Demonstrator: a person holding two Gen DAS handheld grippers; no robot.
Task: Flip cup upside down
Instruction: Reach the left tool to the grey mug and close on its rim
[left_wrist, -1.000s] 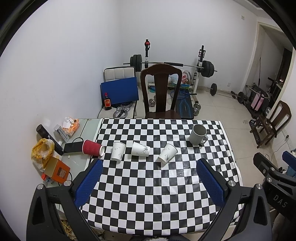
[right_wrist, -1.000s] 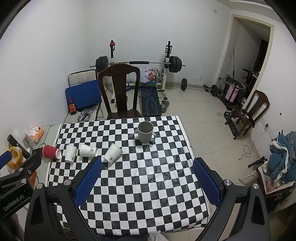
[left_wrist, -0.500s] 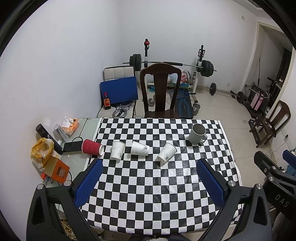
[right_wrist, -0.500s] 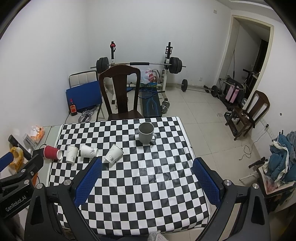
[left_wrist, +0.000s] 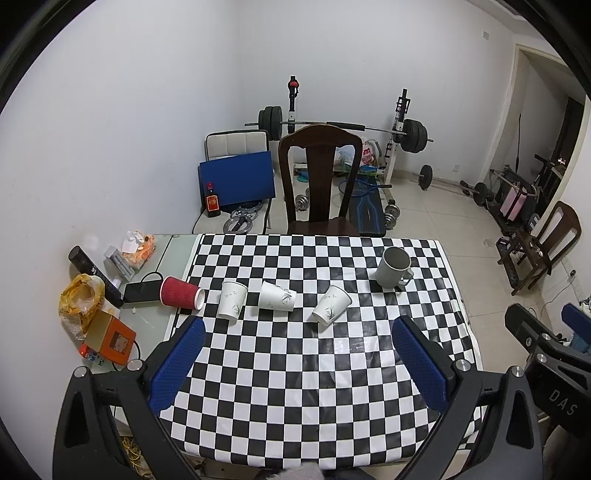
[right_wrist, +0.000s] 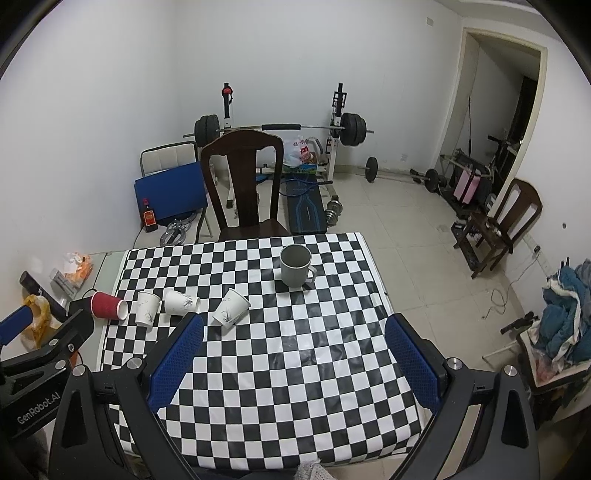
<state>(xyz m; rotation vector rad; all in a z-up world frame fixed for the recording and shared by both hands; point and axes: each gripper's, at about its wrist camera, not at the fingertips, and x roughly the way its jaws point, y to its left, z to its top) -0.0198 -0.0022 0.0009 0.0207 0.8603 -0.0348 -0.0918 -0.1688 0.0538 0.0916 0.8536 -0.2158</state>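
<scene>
Three white paper cups: one (left_wrist: 232, 305), a second (left_wrist: 277, 301) and a third (left_wrist: 331, 304). One red paper cup (left_wrist: 182, 292). One grey mug (left_wrist: 393, 266). One checkered table (left_wrist: 317, 373). Two dark wooden chairs: one (left_wrist: 320, 181) behind the table, another (left_wrist: 546, 247) at the right wall. One bottle (left_wrist: 212, 200). Two grippers, the left gripper (left_wrist: 297, 360) and the right gripper (right_wrist: 293, 358).

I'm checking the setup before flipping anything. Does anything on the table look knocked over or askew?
Yes. The red cup lies on its side at the tablecloth's left edge, and two white paper cups beside it are tipped. Only the grey mug clearly stands upright.
</scene>
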